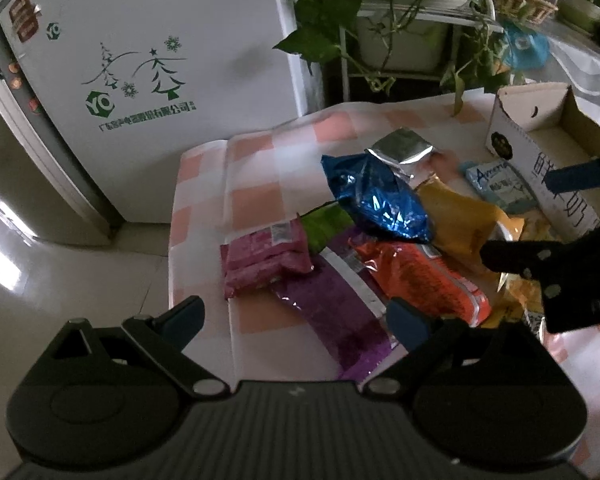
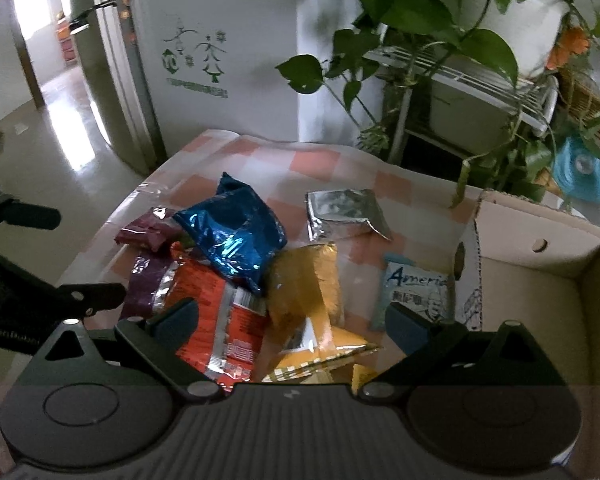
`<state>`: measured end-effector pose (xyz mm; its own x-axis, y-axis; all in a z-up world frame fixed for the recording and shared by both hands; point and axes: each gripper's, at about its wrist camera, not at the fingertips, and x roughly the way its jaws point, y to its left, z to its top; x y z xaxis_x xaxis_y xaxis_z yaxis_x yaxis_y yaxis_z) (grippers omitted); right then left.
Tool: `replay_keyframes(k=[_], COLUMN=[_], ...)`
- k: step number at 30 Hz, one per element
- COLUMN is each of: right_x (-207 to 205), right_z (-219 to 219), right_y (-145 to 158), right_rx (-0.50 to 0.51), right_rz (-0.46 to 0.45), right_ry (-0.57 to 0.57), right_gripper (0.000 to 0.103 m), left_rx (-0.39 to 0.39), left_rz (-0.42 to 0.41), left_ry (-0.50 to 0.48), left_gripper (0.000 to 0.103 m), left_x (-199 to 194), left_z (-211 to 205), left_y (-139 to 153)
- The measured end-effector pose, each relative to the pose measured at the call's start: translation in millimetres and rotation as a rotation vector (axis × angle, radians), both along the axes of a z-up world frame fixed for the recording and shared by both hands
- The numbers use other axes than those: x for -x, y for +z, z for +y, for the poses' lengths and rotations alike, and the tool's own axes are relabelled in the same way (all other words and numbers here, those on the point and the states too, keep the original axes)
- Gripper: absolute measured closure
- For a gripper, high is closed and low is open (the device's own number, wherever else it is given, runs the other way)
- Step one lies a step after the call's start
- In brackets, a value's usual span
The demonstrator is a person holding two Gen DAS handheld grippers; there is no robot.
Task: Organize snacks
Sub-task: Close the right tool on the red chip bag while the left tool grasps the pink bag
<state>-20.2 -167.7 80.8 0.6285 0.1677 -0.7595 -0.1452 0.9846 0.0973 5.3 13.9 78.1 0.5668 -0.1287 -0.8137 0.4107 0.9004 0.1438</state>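
Several snack bags lie piled on a pink-checked table (image 1: 260, 176): a blue foil bag (image 1: 380, 196) (image 2: 236, 232), an orange-red bag (image 1: 420, 276) (image 2: 220, 320), a yellow bag (image 1: 468, 216) (image 2: 308, 292), a purple bag (image 1: 332, 312), a pink pack (image 1: 266, 256), a silver pouch (image 1: 402, 150) (image 2: 340, 214) and a pale blue packet (image 1: 496, 182) (image 2: 414, 292). An open cardboard box (image 1: 540, 136) (image 2: 540, 280) stands at the right. My left gripper (image 1: 296, 320) is open and empty above the purple bag. My right gripper (image 2: 292, 320) is open and empty above the orange-red and yellow bags.
A white fridge (image 1: 160, 80) stands behind the table on the left. A rack with potted plants (image 2: 460, 60) stands behind the table on the right. The tiled floor (image 1: 60, 280) lies beyond the table's left edge.
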Motion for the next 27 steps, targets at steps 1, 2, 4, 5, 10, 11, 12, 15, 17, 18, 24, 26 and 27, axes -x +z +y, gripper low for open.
replay_keyframes(k=[1,2,4,5,10,11,12,15,17,18,24,26,27], right_x=[0,0,2,2,8,9,11,14,14,14,6,3,1], right_z=[-1,-2,-6,-9,-29,-33,-36,-42,-44,-44,-26,-17,-12], right_y=[1,1,2,3,9,10,10,7,4,4,-5,-7,-8], right_rx=[-0.006,-0.015,-0.029,-0.031,-0.08,-0.088,-0.095,-0.12,-0.155,-0.173,-0.301,-0.322,-0.328], right_rz=[0.001,0.002,0.001,-0.002,-0.015,-0.018,-0.018,-0.003,0.016,0.021,0.07,0.08,0.083], right_ry=[0.006,0.009,0.015,0.017,0.007,0.005,0.001,-0.009,-0.013,-0.01,0.037,0.057,0.07], right_gripper=[0.001,0.001,0.002,0.003,0.007,0.007,0.008,0.014,0.017,0.018,0.026,0.028,0.028], left_rx=[0.019,0.045,0.086,0.1,0.163,0.174,0.183,0.207,0.234,0.239,0.217,0.216,0.213], left_rz=[0.009,0.019,0.029,0.031,0.081,0.081,0.074,0.047,0.04,0.036,0.103,0.133,0.142], left_ry=[0.006,0.014,0.029,0.035,0.116,0.126,0.134,0.159,0.192,0.207,0.259,0.265,0.265], left_gripper=[0.007,0.007,0.006,0.006,0.006,0.006,0.006,0.006,0.006,0.006,0.007,0.007,0.007], left_x=[-2,-5,-9,-12,-33,-36,-39,-49,-58,-64,-89,-92,-94], left_z=[3,6,12,15,34,38,42,53,61,64,67,65,63], left_y=[2,4,8,9,12,13,15,22,24,24,-2,-12,-17])
